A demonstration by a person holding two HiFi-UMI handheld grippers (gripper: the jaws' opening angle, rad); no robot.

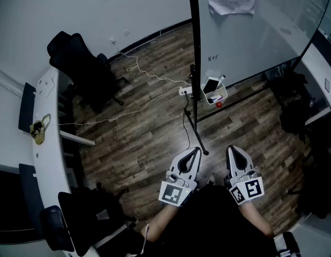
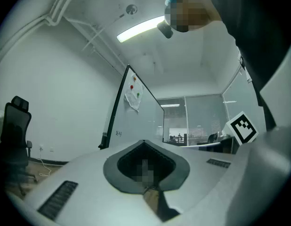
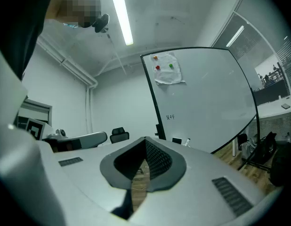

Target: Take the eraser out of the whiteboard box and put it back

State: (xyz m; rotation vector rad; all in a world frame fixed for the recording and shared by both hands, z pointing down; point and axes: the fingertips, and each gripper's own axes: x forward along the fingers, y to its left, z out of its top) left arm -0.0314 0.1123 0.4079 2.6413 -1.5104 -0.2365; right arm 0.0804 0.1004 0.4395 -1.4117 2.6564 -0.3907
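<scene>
The whiteboard [image 1: 251, 31] stands at the upper right of the head view. A white box [image 1: 215, 96] hangs at its lower left corner. In the box a flat eraser [image 1: 210, 84] leans upright beside a marker. Both grippers are held close to the person's body, well short of the box and level. My left gripper [image 1: 196, 150] is shut with nothing in it, its tips meeting [image 2: 144, 142]. My right gripper [image 1: 230, 149] is shut and empty too [image 3: 145, 139]. In the right gripper view the box [image 3: 181, 141] peeks just over the jaws, at the foot of the whiteboard [image 3: 202, 102].
A black stand foot [image 1: 197, 138] of the board runs across the wooden floor toward the person. A white cable [image 1: 149, 76] and power strip lie on the floor. Black office chairs [image 1: 82, 63] and a white desk [image 1: 45, 143] stand left; dark bags [image 1: 294, 111] sit right.
</scene>
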